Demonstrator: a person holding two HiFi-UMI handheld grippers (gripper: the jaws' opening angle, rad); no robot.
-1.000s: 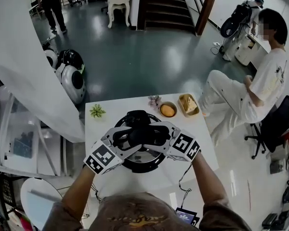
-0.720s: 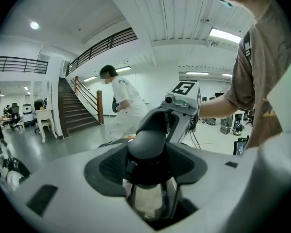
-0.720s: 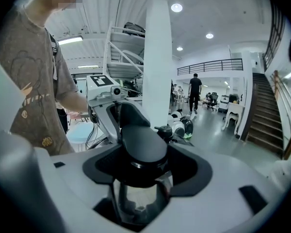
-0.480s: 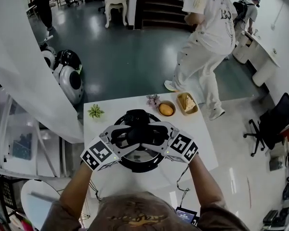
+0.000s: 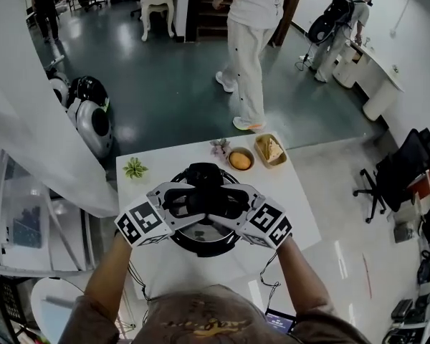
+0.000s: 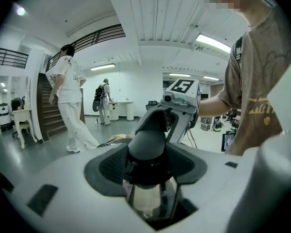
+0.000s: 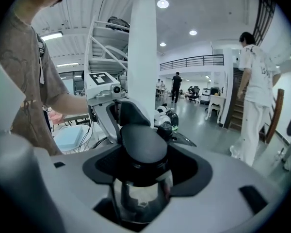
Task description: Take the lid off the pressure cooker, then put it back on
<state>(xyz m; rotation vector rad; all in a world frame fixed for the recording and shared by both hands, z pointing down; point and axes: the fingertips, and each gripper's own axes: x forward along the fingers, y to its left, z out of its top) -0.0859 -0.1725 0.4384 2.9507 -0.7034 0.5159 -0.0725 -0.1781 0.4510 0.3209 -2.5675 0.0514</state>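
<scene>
A small plant (image 5: 135,168) stands behind and left of the pressure cooker (image 5: 203,249), which sits mid-worktop (image 5: 290,217). The left claw (image 5: 175,204) is clamped on the black handle (image 6: 146,147) of the lid (image 5: 209,231), from the cooker's left. The lid lies over the cooker. The right claw (image 5: 234,208) grips the same handle from the cooker's right. Behind and right of the cooker stand a bowl (image 5: 239,160) and a tray (image 5: 270,150).

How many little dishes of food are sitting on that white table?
2: a round bowl holding something orange at the far edge, and a tan tray just right of it. More may be hidden.
</scene>
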